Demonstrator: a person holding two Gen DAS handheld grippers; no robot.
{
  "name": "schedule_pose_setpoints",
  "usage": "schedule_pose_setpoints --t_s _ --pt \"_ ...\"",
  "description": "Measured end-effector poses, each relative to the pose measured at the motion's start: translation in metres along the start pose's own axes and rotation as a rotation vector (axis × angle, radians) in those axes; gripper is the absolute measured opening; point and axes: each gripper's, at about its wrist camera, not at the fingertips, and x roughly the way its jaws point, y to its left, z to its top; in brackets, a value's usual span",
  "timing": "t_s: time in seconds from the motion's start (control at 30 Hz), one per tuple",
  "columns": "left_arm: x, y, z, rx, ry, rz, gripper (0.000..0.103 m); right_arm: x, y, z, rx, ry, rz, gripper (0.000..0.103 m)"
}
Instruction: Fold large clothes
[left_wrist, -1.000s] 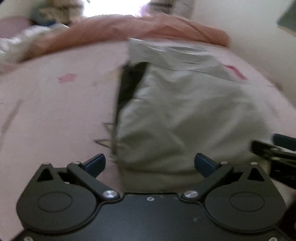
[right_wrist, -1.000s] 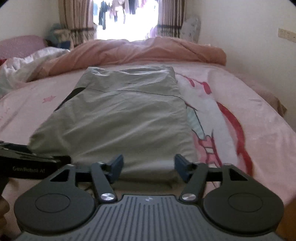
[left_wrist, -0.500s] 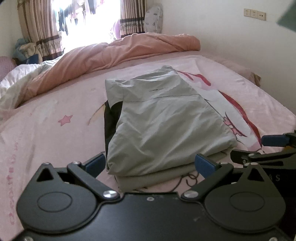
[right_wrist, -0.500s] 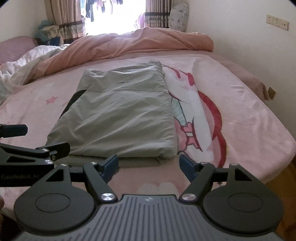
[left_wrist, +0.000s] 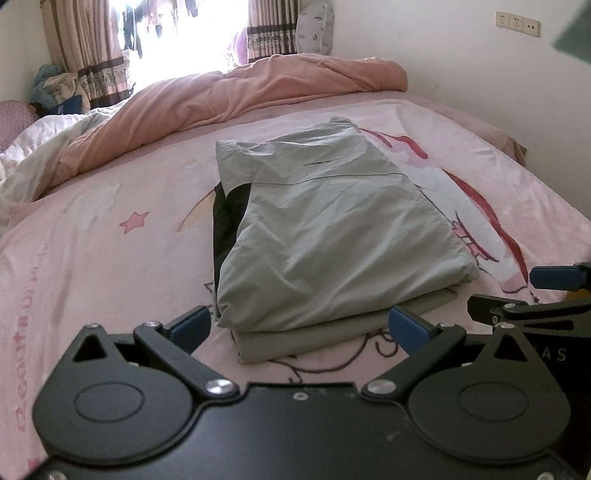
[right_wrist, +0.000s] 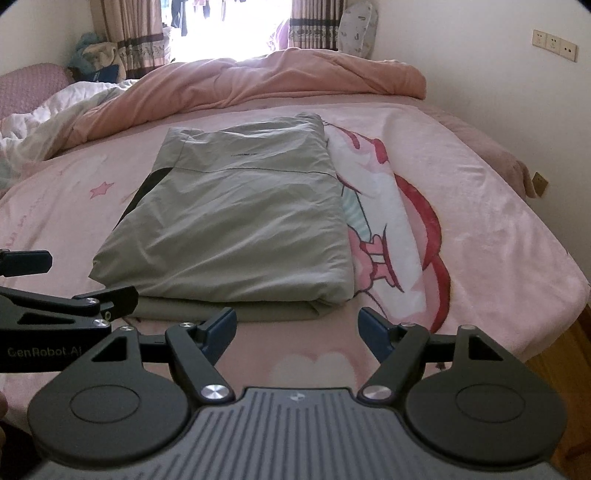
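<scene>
Bed (left_wrist: 110, 266) with pink cartoon sheet, rumpled pink quilt (left_wrist: 258, 88) at far end, curtains (right_wrist: 133, 40) round bright window, sockets (right_wrist: 554, 44) on right wall. Folded grey jacket (left_wrist: 332, 236) lies mid-bed, black lining showing at its left edge. My left tongs (left_wrist: 301, 326) spread wide, empty, just short of jacket's near edge. My right tongs (right_wrist: 297, 328) likewise wide apart, holding nothing, clear of cloth.

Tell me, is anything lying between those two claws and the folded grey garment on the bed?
Nothing visible. Only bare pink bedsheet lies between the open right gripper, the open left gripper and the folded grey garment.
</scene>
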Motion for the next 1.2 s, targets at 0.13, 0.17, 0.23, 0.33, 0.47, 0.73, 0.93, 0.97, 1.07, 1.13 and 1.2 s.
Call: schedule_pose_setpoints --t_s 0.13,0.17,0.23,0.33,0.47,0.73,0.93,0.97,1.07,1.13,1.2 --pt "-0.002 -0.001 -0.001 -0.001 -0.002 -0.001 0.103 -0.001 0.001 0.0 0.001 0.0 -0.002 0.088" --pt "-0.002 -0.001 -0.001 -0.003 -0.002 0.003 0.103 -0.001 0.0 0.0 0.005 -0.006 -0.004 0.088" --pt "-0.003 -0.001 0.0 -0.005 -0.007 0.022 0.103 -0.004 -0.002 0.0 0.011 -0.022 -0.007 0.088" --pt "-0.004 -0.001 0.002 -0.011 -0.015 0.032 0.103 -0.006 -0.006 0.002 0.025 -0.029 -0.005 0.088" --pt "-0.004 0.003 0.003 -0.038 -0.016 0.038 0.103 -0.007 -0.008 0.003 0.027 -0.031 -0.015 0.088" --pt "-0.003 0.002 0.005 -0.047 -0.012 0.058 0.103 -0.005 -0.009 0.003 0.024 -0.023 -0.015 0.088" --pt "-0.005 -0.002 0.007 -0.054 -0.021 0.051 0.103 -0.003 -0.004 0.001 0.012 -0.005 -0.017 0.088" --pt "-0.005 -0.003 0.007 -0.056 -0.02 0.05 0.103 -0.003 -0.003 0.0 0.008 -0.004 -0.02 0.088" --pt "-0.003 -0.003 0.006 -0.052 -0.013 0.052 0.103 -0.004 -0.001 -0.001 0.008 -0.005 -0.02 0.088" --pt "-0.003 -0.002 0.006 -0.056 -0.01 0.049 0.103 -0.004 0.0 -0.001 0.006 -0.004 -0.015 0.088" --pt "-0.003 -0.001 0.006 -0.063 -0.012 0.042 0.103 -0.003 0.001 -0.001 0.003 0.0 -0.017 0.088"
